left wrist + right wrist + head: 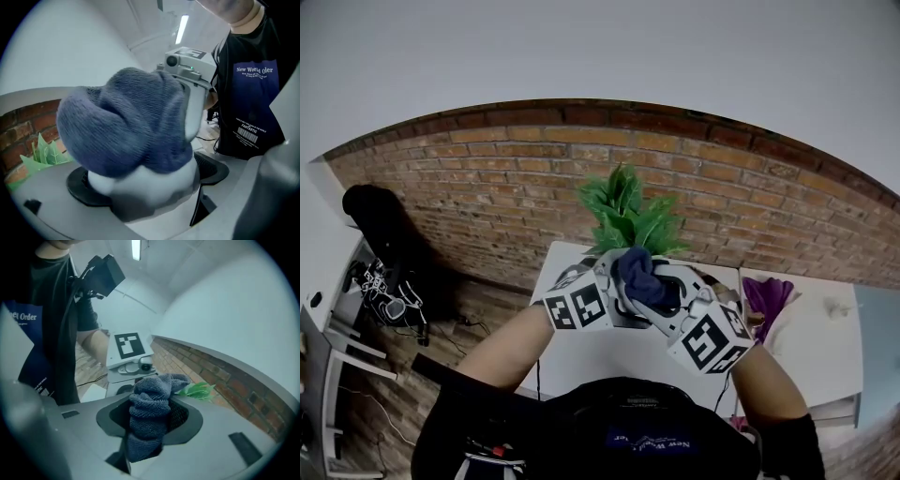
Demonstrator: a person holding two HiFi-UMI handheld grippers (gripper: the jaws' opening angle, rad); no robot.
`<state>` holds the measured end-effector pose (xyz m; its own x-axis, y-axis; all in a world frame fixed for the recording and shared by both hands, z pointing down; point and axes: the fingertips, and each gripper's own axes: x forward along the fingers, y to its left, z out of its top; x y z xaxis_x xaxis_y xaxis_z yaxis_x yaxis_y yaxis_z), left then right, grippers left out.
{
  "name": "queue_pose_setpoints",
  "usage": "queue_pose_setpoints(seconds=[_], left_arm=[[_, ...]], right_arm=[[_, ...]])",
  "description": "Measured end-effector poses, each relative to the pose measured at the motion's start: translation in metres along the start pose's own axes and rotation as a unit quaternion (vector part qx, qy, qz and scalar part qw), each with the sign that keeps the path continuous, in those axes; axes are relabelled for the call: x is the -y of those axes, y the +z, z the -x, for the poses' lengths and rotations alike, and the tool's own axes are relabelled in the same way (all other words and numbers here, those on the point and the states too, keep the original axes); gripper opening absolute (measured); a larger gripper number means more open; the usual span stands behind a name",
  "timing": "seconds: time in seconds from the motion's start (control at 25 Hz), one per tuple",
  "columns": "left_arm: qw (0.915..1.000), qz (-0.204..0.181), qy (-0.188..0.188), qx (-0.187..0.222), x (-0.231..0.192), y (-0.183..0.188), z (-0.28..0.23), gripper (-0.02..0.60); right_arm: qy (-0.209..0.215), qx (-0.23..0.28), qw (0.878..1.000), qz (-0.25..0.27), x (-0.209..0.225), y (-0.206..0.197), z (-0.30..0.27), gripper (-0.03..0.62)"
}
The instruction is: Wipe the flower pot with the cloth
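Note:
I hold both grippers up close together in front of my chest. My right gripper (667,298) (149,423) is shut on a bunched dark blue cloth (641,276) (146,414). That cloth (125,121) lies pressed over a white rounded body, seemingly the flower pot (145,183), which sits clamped between the jaws of my left gripper (609,286) (147,187). Green leaves of the plant (628,217) (43,153) (198,389) stick out beyond the cloth. In the head view the pot itself is hidden behind the grippers and the cloth.
Below the grippers stands a white table (572,267) against a brick wall (506,178), with a purple object (766,298) on its right part. A black bag (380,220) and a white shelf (328,347) are at the left.

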<state>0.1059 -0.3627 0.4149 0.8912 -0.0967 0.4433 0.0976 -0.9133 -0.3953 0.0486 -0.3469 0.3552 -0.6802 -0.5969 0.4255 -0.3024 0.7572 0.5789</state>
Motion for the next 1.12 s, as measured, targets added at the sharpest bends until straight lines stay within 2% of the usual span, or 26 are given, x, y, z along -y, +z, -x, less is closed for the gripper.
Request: queue_pose_setpoints(seconds=[0.08,0.16,0.24,0.32,0.4,0.48,0.52,0.6,0.68,0.8,1.12], left_arm=[[1.0000,-0.002,0.007,-0.006,-0.002,-0.007,0.001,0.563],[0.9999,-0.003,0.013,-0.004,-0.005,-0.009,0.004,0.563],[0.9999,-0.002,0.013,0.011,-0.005,-0.007,0.009,0.562],[0.9990,0.007,0.008,0.045,-0.006,0.001,0.016,0.563],[0.9945,0.040,0.001,0.097,-0.010,0.010,0.028,0.563],[0.9828,0.094,-0.007,0.159,-0.017,0.023,0.040,0.563],[0.9748,0.120,-0.012,0.188,-0.022,0.029,0.046,0.563],[0.9600,0.162,-0.020,0.228,-0.029,0.038,0.053,0.563],[0.9521,0.184,-0.023,0.243,-0.035,0.042,0.056,0.562],[0.9499,0.190,-0.022,0.247,-0.037,0.042,0.054,0.562],[0.9379,0.219,0.000,0.269,-0.049,0.036,0.064,0.561]], right_arm=[[0.040,-0.013,0.999,0.006,-0.021,-0.004,-0.002,0.144],[0.077,-0.011,0.997,-0.011,-0.035,-0.007,0.001,0.144],[0.107,-0.001,0.994,-0.036,-0.041,-0.009,0.009,0.144],[0.121,0.020,0.991,-0.054,-0.041,-0.009,0.019,0.144],[0.100,0.077,0.987,-0.097,-0.026,-0.004,0.032,0.144],[0.042,0.146,0.976,-0.154,0.001,0.001,0.048,0.144],[0.007,0.169,0.972,-0.163,0.013,0.002,0.055,0.144],[-0.052,0.188,0.972,-0.128,0.024,0.005,0.061,0.144],[-0.083,0.165,0.980,-0.070,0.019,0.004,0.055,0.144],[-0.096,0.128,0.987,-0.023,0.009,-0.004,0.049,0.144],[-0.077,0.106,0.991,-0.016,-0.012,-0.024,0.037,0.144]])
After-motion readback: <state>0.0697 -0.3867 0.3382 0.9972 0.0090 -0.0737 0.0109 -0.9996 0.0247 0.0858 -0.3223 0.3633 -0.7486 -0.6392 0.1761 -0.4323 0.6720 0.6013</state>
